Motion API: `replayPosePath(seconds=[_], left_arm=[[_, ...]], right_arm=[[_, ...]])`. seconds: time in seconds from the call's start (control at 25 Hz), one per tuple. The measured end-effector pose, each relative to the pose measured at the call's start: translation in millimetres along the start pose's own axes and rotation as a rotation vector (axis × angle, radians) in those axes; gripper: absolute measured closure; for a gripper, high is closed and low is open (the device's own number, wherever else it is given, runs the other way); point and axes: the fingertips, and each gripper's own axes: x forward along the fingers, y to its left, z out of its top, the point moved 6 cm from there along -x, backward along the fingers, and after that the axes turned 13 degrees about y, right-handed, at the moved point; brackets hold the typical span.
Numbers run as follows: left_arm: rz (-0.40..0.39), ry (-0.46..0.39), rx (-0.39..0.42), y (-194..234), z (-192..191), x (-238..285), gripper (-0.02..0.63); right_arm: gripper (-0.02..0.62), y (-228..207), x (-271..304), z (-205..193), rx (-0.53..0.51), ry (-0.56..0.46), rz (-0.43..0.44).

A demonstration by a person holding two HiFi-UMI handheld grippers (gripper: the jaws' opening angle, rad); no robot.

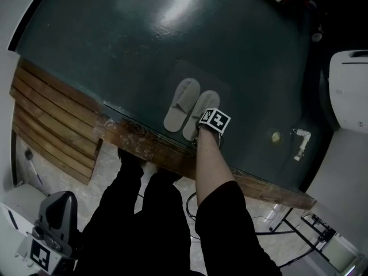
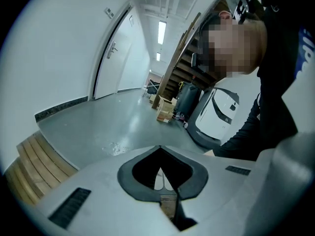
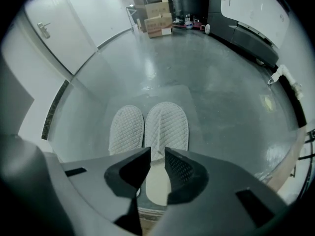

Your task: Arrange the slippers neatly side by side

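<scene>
**Slippers paired on floor; right gripper over one heel**

Left gripper (image 1: 50, 234): lower left of the head view, beside the person's legs. In its own view the jaw tips meet, with nothing between them.

Wooden slats (image 1: 49, 122): left edge of the head view.

Centre: left slipper (image 3: 126, 129) and right slipper (image 3: 167, 127), pale and quilted, lie flat on the dark floor (image 1: 144, 50). They are just beside each other, toes toward the top of the frame.

Right gripper (image 3: 157, 154): over the right slipper's heel. The jaws are a narrow gap apart and the insole shows between them. Contact with the slipper cannot be told.
</scene>
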Motion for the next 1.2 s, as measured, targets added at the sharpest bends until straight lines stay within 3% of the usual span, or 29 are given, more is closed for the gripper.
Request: replayPosePath(seconds=[0.24, 0.56, 0.76, 1.0, 1.2], left_arm=[[-0.061, -0.07, 0.041, -30, 28, -27, 0.615], [-0.149, -0.143, 0.125, -64, 58, -66, 0.615], [-0.186, -0.138, 0.184, -76, 74, -68, 0.615], [-0.229, -0.16, 0.283, -106, 120, -52, 0.615], [-0.286, -0.189, 0.338, -134, 147, -55, 0.615]], right_arm=[[0.529, 14, -70, -31, -0.027, -0.008, 0.027], [0.529, 44, -181, -85, -0.064, -0.093, 0.117], [0.529, 41, -241, -120, -0.041, -0.135, 0.133], [0.529, 26, -295, -147, -0.006, -0.173, 0.128], [0.529, 44, -336, -173, -0.001, -0.224, 0.179]])
